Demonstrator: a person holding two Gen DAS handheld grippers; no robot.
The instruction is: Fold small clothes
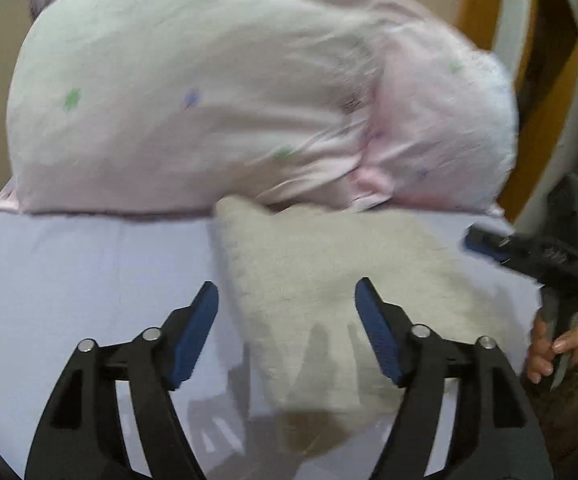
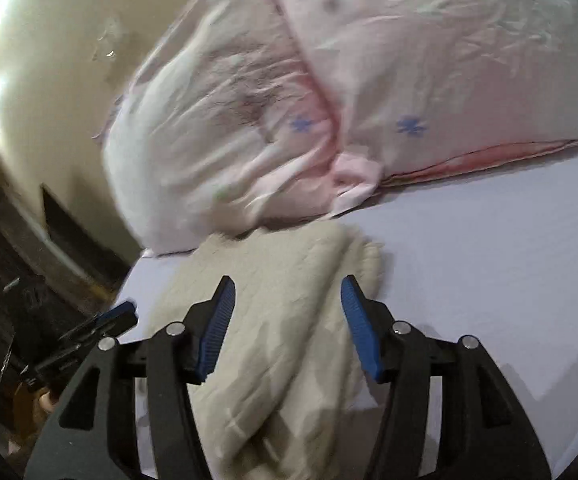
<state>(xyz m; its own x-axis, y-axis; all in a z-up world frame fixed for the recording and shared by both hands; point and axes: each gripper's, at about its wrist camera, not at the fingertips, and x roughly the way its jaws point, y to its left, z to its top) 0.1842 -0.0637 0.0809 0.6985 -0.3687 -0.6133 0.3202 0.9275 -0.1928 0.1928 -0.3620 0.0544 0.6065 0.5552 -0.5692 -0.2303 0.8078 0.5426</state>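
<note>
Beige cloth (image 2: pixel 273 320) lies rumpled under my claws on the lavender bed sheet (image 2: pixel 489 260), touching pink pillows (image 1: pixel 209 100) by a cream wall (image 2: pixel 49 80). Left claw (image 1: pixel 287 332) and right claw (image 2: pixel 287 328) gape wide, holding nothing.

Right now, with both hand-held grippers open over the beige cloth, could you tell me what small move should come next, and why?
Probably lower the right hand-held gripper and close on the cloth's raised ridge. Both it and the left hand-held gripper are open, holding nothing, and the cloth looks rumpled, not folded flat.
</note>
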